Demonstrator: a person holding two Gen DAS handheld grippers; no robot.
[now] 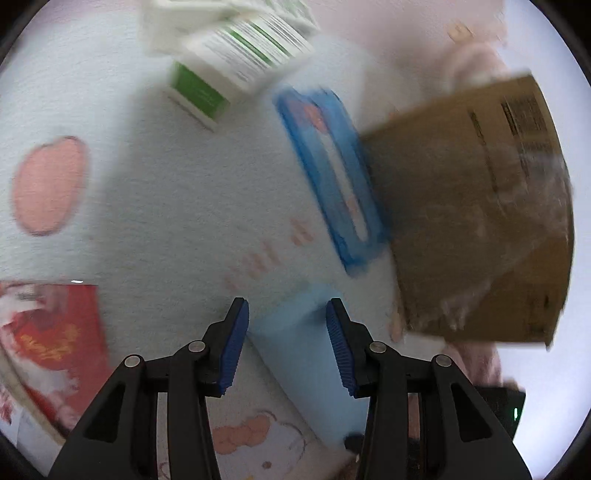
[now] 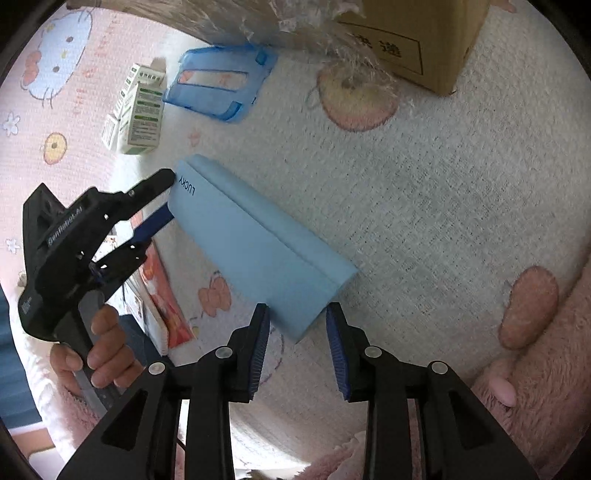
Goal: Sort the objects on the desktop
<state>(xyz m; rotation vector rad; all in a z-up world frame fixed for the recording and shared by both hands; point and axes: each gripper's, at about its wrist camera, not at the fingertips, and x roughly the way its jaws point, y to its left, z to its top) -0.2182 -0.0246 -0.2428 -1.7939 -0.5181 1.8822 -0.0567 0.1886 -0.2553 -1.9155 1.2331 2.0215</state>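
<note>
A long, flat, light blue case printed "LUCKY" (image 2: 258, 243) lies on a white fleecy blanket with pink cartoon prints (image 2: 424, 206). In the right wrist view its long axis runs from about 10 o'clock to 4 o'clock, with the lettered end pointing to the upper left and the plain end near the bottom centre.

The right tongs (image 2: 297, 347) stand apart, and the case's near end sits between the blue pads without either pad visibly pressing on it. The left tongs (image 2: 162, 201), held by a hand (image 2: 99, 350), are also parted and straddle the lettered end; in the left wrist view the left tongs (image 1: 288, 339) show clear gaps on both sides of the case (image 1: 295, 354).

At 11 o'clock from the case lie green and white cartons (image 2: 140, 110) and a clear blue plastic tray (image 2: 221, 85). A brown cardboard box (image 2: 417, 33) stands at 1 o'clock. A red booklet (image 2: 162, 295) lies near the hand.
</note>
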